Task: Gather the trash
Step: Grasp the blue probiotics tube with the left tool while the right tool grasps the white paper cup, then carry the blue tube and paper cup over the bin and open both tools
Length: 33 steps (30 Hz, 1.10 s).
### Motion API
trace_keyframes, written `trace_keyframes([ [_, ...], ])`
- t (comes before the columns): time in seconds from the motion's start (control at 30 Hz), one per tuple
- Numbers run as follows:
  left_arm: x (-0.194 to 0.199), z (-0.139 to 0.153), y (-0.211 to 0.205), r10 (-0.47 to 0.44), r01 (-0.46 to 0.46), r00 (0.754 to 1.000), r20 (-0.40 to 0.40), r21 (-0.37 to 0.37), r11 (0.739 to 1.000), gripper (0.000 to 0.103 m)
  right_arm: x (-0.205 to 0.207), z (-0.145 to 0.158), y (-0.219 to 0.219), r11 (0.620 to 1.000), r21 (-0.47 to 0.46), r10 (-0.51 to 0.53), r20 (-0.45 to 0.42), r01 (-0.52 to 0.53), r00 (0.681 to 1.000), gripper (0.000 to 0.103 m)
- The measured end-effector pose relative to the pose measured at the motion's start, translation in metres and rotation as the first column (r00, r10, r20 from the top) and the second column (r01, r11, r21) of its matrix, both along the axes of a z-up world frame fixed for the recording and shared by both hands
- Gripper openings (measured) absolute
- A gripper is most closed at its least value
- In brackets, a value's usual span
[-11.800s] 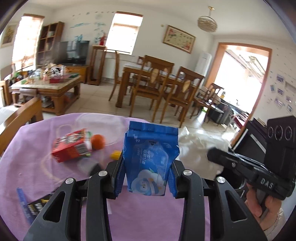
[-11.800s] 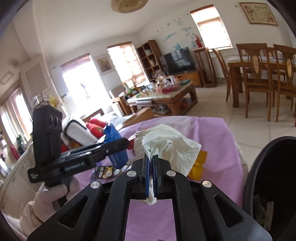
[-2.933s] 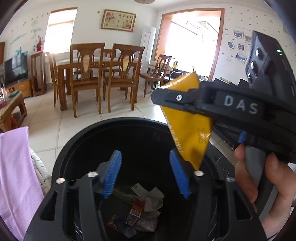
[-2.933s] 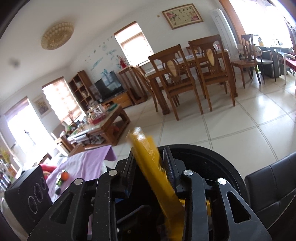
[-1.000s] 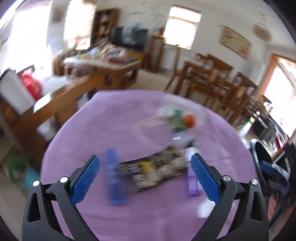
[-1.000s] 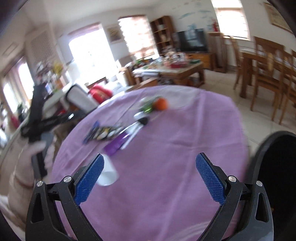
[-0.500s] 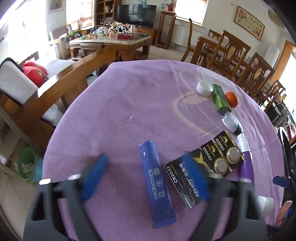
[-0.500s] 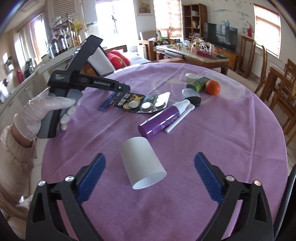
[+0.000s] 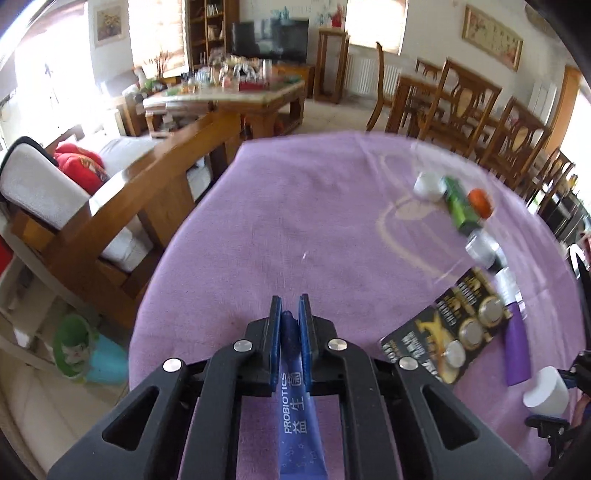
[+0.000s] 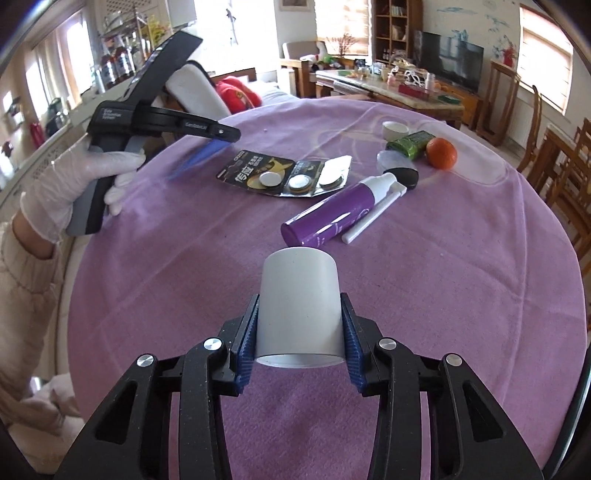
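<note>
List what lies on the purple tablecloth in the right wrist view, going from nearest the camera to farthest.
White paper cup between the right gripper's closing jaws → purple spray bottle → black coin-battery card → orange fruit → small white cup.

Bright daylight through several windows [image 9: 373, 22]. Pale walls with a framed picture [image 9: 491, 37]. Wooden coffee table [image 9: 225, 96] crowded with clutter before a television [image 9: 269, 37] and bookshelf [image 9: 207, 33]. Wooden dining chairs [image 9: 454, 107] on pale floor. Cushioned wooden armchair [image 9: 110, 206] at left.
</note>
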<state>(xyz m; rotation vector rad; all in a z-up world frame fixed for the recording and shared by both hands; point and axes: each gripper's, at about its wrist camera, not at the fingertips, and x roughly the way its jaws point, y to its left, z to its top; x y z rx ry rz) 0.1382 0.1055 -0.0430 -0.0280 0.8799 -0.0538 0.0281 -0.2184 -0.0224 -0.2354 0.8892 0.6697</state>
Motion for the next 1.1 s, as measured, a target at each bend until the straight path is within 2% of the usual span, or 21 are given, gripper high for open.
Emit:
trace_keyframes([
  [0.1, -0.012, 0.014, 0.002, -0.014, 0.020, 0.996, 0.086, -0.064, 0.998, 0.009, 0.000, 0.006, -0.011, 0.998, 0.056, -0.015, -0.001, 0.015, 1.000, 0.040],
  [0.27, -0.029, 0.045, -0.024, -0.087, 0.119, 0.974, 0.208, -0.144, 0.982, 0.009, 0.005, 0.029, -0.049, 0.973, 0.199, -0.122, 0.025, 0.115, 0.992, 0.040],
  [0.37, -0.040, 0.070, -0.064, -0.160, 0.214, 0.946, 0.283, -0.172, 0.962, 0.009, 0.006, 0.047, -0.083, 0.943, 0.260, -0.231, 0.059, 0.208, 0.971, 0.040],
  [0.47, -0.046, 0.090, -0.107, -0.237, 0.317, 0.909, 0.342, -0.200, 0.927, 0.009, 0.002, 0.065, -0.125, 0.895, 0.330, -0.342, 0.081, 0.299, 0.936, 0.040],
  [0.53, -0.050, 0.100, -0.142, -0.295, 0.393, 0.878, 0.378, -0.214, 0.894, 0.009, -0.002, 0.076, -0.155, 0.861, 0.361, -0.419, 0.105, 0.358, 0.902, 0.040],
  [0.6, -0.051, 0.107, -0.184, -0.365, 0.479, 0.840, 0.401, -0.235, 0.846, 0.009, -0.010, 0.085, -0.191, 0.819, 0.395, -0.494, 0.118, 0.415, 0.862, 0.040],
  [0.67, -0.053, 0.107, -0.220, -0.419, 0.539, 0.811, 0.409, -0.240, 0.808, 0.009, -0.019, 0.090, -0.225, 0.778, 0.417, -0.560, 0.124, 0.469, 0.819, 0.040],
  [0.7, -0.052, 0.107, -0.245, -0.456, 0.579, 0.789, 0.412, -0.249, 0.776, 0.009, -0.024, 0.093, -0.243, 0.757, 0.421, -0.596, 0.131, 0.499, 0.793, 0.040],
  [0.77, -0.052, 0.103, -0.284, -0.507, 0.632, 0.756, 0.414, -0.260, 0.730, 0.009, -0.034, 0.097, -0.272, 0.721, 0.428, -0.650, 0.145, 0.545, 0.746, 0.040],
  [0.83, -0.050, 0.097, -0.318, -0.543, 0.667, 0.733, 0.410, -0.281, 0.690, 0.009, -0.045, 0.098, -0.301, 0.679, 0.441, -0.700, 0.151, 0.587, 0.698, 0.040],
  [0.93, -0.044, 0.084, -0.373, -0.599, 0.709, 0.704, 0.382, -0.316, 0.631, 0.010, -0.059, 0.093, -0.346, 0.598, 0.469, -0.776, 0.135, 0.650, 0.616, 0.040],
  [1.03, -0.045, 0.070, -0.413, -0.640, 0.734, 0.679, 0.359, -0.309, 0.605, 0.010, -0.063, 0.084, -0.377, 0.542, 0.482, -0.818, 0.115, 0.689, 0.563, 0.040],
  [1.1, -0.043, 0.062, -0.435, -0.662, 0.746, 0.666, 0.344, -0.298, 0.595, 0.010, -0.063, 0.076, -0.391, 0.519, 0.484, -0.833, 0.104, 0.704, 0.543, 0.040],
])
